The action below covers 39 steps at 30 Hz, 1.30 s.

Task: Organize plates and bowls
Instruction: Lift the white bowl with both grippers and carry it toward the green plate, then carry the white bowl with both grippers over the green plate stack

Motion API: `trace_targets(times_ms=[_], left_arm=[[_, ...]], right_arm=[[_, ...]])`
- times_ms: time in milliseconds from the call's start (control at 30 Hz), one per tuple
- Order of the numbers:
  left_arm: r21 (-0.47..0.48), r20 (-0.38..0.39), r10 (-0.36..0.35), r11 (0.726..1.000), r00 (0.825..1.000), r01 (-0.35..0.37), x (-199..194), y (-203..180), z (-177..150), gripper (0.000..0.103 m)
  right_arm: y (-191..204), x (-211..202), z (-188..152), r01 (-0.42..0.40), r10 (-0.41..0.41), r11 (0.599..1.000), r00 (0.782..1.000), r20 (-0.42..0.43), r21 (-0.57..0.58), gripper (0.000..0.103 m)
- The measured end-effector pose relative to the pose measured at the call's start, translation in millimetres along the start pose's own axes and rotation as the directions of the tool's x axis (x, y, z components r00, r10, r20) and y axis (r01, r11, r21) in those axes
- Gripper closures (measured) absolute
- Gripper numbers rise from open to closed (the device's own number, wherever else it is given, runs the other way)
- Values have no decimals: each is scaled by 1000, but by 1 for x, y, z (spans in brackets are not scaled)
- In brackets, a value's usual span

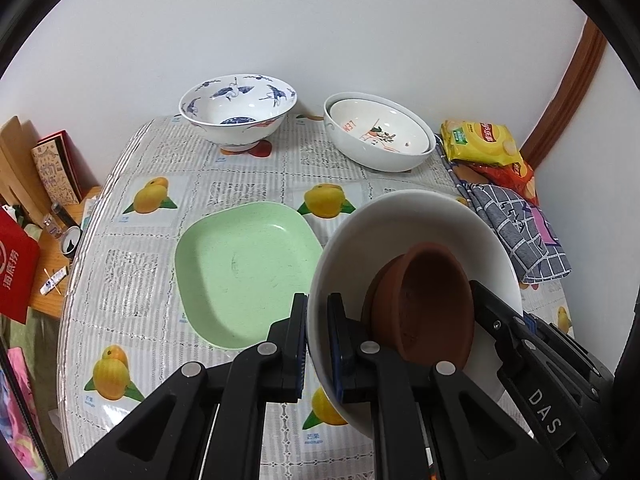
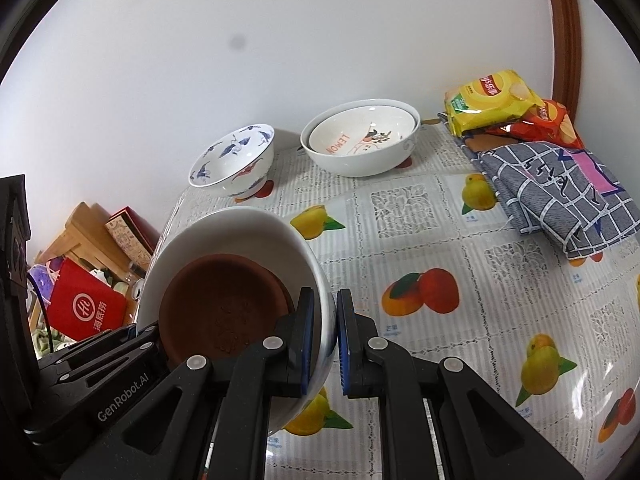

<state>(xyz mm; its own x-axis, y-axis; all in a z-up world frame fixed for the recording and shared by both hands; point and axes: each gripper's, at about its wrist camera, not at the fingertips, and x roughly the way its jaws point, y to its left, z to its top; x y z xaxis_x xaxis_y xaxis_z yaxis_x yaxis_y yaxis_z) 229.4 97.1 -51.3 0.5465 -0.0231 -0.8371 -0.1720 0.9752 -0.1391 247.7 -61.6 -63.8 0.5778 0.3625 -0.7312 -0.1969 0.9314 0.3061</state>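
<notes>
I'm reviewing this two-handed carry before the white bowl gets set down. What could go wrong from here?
1. The white bowl is tilted, and the brown dish inside it leans loosely against the wall; it could slide or tip out.
2. The left hand-held gripper and the right hand-held gripper each pinch only the thin rim, so the smooth bowl may slip or twist if they move unevenly.
3. The green plate lies close below; a careless lowering could knock it.
</notes>
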Motion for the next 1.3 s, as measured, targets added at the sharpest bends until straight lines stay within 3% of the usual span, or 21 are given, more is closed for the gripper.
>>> trace_targets(times_ms=[1300], left_arm=[[-74, -14, 38, 996, 999, -39, 23, 50, 19, 93]], right_arm=[[36, 48, 12, -47, 45, 998, 998, -45, -52, 92]])
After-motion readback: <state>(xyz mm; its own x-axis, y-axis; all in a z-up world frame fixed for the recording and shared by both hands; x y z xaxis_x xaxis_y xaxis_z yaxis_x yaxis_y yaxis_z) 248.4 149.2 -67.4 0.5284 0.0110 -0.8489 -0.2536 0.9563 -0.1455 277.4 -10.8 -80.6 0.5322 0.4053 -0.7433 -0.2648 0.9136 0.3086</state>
